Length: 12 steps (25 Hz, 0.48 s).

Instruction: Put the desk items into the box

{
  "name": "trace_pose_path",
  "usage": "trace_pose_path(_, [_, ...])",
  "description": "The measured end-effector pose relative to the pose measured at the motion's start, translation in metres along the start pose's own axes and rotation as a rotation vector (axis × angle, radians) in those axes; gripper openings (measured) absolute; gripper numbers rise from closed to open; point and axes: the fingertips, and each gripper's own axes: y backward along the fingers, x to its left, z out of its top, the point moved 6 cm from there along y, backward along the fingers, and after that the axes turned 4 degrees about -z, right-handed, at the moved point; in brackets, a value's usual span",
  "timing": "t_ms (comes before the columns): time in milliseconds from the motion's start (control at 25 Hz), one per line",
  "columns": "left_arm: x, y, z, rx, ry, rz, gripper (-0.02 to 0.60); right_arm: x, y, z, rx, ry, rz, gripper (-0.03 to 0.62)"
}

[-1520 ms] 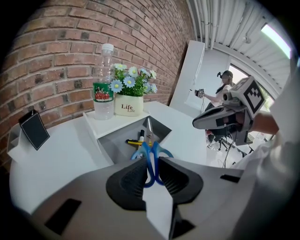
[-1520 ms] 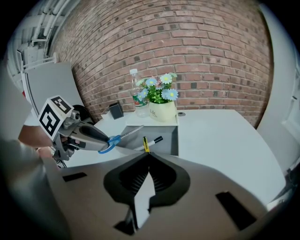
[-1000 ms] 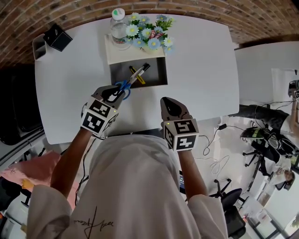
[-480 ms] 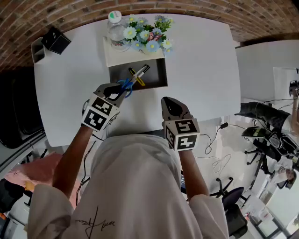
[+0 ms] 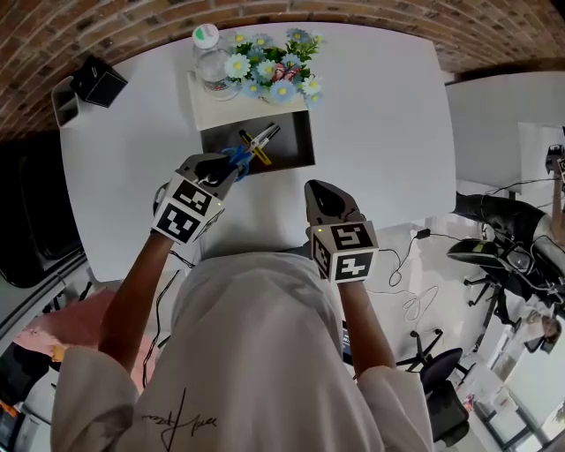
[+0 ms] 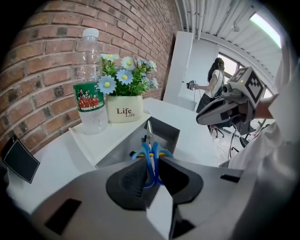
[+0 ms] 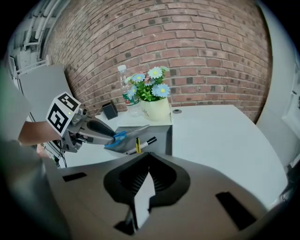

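Scissors [image 6: 151, 154], blue-handled: pinched by the handles between the jaws of the left gripper [image 5: 216, 168], blades pointing forward over the near left corner of the box [image 5: 291, 146]; whether the blades touch the rim cannot be told

Box: grey, open, standing on the white table [image 5: 380, 115] toward its far side. Contents: one yellow pen [image 5: 256, 152] and one marker [image 5: 265, 134] with a black cap, lying side by side near the left end

Lid [image 5: 212, 110]: white, flat, lying directly behind the box and touching its far edge. On it stand a clear plastic bottle [image 6: 89, 84] with a green and red label, upright, at the left, and a cream flowerpot [image 6: 124, 110] of blue and white flowers just beside it on the right

Right gripper [image 5: 325, 201]: held above the near edge of the table, to the right of the left gripper and well apart from the box. Jaws pressed together, nothing between them

Black pen holder [image 5: 95, 81]: at the far left corner of the table, well apart from the box, beside a small white container

Brick wall [image 5: 53, 26]: runs along the far side of the table

Person [image 6: 215, 79]: standing in the background at a bright opening, seen in the left gripper view only
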Motion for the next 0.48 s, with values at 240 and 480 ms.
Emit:
trace_pose_path(240, [0.0, -0.007, 0.001, 0.017, -0.018, -0.016, 0.081, 0.0, -0.006, 0.001, 0.013, -0.005, 0.007, 0.026])
trace_pose_path(480, [0.003, -0.013, 0.001, 0.033, -0.012, -0.021, 0.081, 0.0, -0.01, 0.003, 0.028, 0.075, -0.012, 0.026])
